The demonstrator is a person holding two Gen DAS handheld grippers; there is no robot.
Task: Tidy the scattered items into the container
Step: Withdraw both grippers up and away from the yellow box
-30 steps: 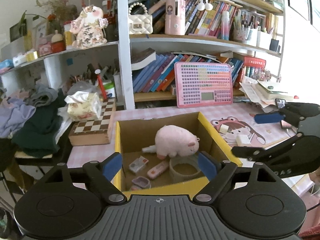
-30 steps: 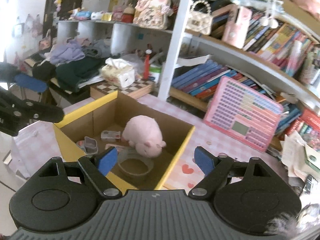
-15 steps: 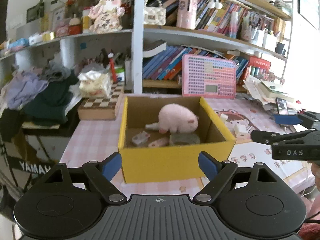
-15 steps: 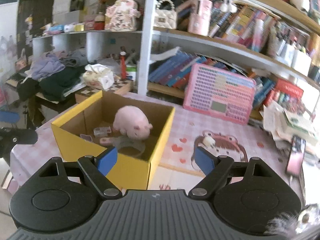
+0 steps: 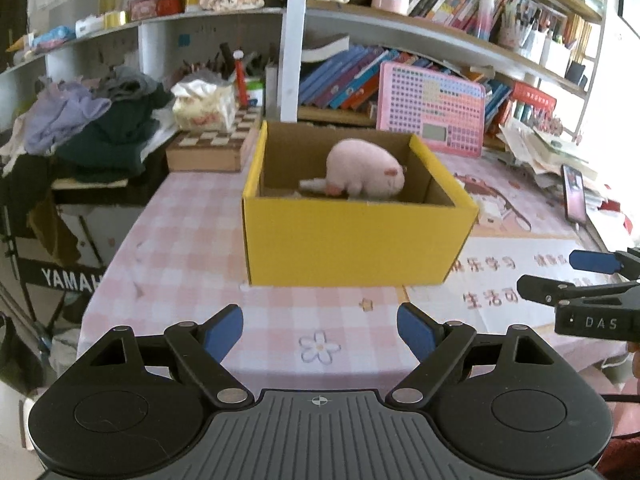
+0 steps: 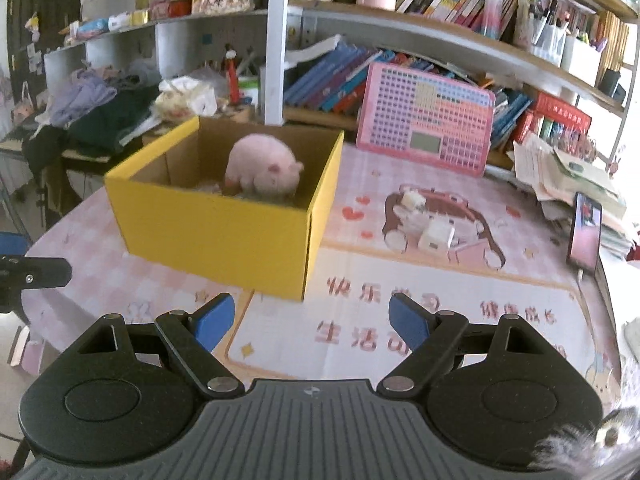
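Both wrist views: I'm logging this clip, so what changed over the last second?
Both grippers, left and right, pulled back from over the yellow cardboard box, open and empty throughout. The pink plush pig stayed inside; the small white items on the mat stayed put.

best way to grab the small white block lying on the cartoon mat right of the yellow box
Take the white block across its two short sides, coming straight down from above with the right gripper, whose jaws are already open. It lies flat on the mat with bare space around it, and the yellow box stands well off to its left.
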